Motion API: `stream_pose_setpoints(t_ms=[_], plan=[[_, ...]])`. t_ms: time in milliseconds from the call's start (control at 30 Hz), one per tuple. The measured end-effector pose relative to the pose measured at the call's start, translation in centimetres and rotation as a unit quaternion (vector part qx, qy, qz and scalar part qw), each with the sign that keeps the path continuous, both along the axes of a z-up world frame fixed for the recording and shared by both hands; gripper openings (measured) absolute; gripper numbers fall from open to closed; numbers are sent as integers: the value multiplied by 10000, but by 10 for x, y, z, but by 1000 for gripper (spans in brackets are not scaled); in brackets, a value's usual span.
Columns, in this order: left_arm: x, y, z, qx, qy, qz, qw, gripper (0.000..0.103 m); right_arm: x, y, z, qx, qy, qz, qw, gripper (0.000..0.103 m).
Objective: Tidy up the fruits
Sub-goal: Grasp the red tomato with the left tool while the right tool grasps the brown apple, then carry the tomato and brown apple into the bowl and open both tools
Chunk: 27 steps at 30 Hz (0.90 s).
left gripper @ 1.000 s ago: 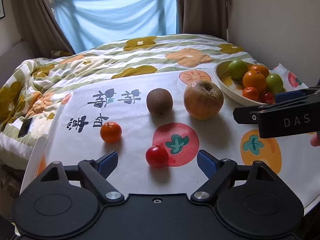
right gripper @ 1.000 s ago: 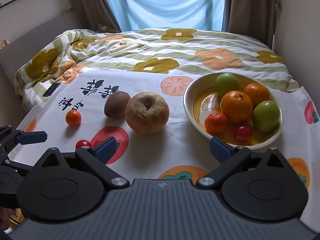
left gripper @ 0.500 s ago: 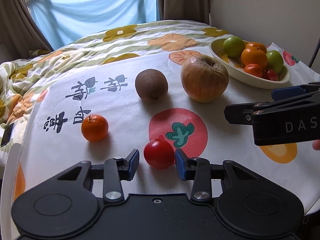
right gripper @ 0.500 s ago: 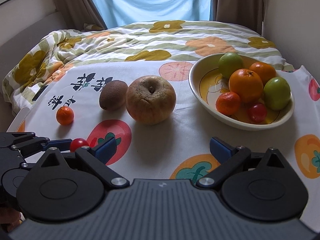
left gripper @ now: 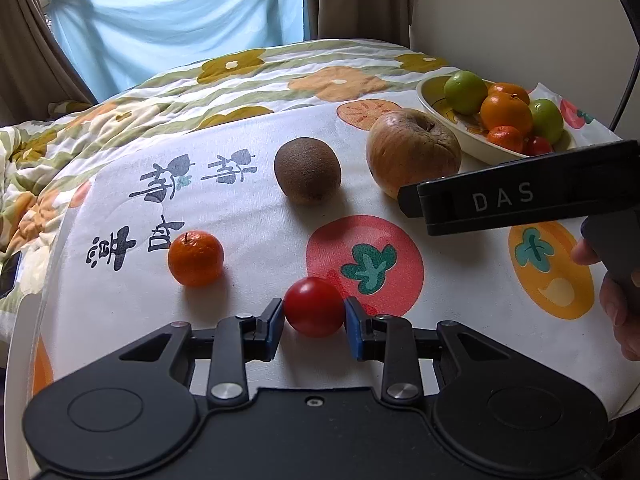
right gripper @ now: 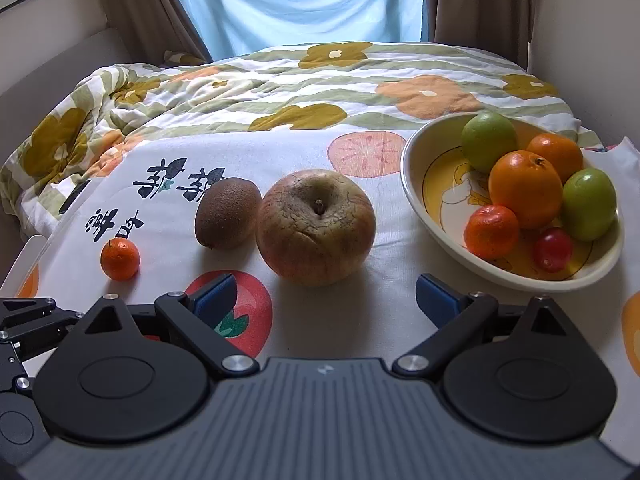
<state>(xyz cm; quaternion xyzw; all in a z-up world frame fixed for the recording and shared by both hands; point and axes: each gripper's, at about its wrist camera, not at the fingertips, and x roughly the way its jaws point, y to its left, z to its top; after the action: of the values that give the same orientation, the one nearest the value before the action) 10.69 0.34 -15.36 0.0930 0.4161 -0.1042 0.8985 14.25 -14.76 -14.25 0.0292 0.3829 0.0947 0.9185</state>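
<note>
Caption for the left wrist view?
Left gripper shut on red tomato on the printed cloth, right gripper alongside.

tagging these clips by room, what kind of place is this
Most likely a bedroom in a home: a bed with a flowered quilt lies behind the cloth-covered table, brown curtains hang at the window, and a bowl of fruit stands on the table.

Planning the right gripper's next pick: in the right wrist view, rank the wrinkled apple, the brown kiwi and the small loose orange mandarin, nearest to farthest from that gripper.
1. Wrinkled apple, straight ahead of the right gripper.
2. Brown kiwi, behind-left of the apple.
3. Small orange mandarin, far left.
</note>
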Motion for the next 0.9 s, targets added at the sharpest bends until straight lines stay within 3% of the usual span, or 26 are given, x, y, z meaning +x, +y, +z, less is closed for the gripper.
stream_pose_setpoints(t_ms=[367,600,900], plan=[[5,11,2,-22,11,152,9999,36,27,6,1,16,-77,9,10000,103],[5,13,9,-43,-45,245,9997,36,41,11,1,10,31,110,9999,89],[3,11,29,-84,-185,358,9992,36,34,-1,10,194,-62,98,9997,88]])
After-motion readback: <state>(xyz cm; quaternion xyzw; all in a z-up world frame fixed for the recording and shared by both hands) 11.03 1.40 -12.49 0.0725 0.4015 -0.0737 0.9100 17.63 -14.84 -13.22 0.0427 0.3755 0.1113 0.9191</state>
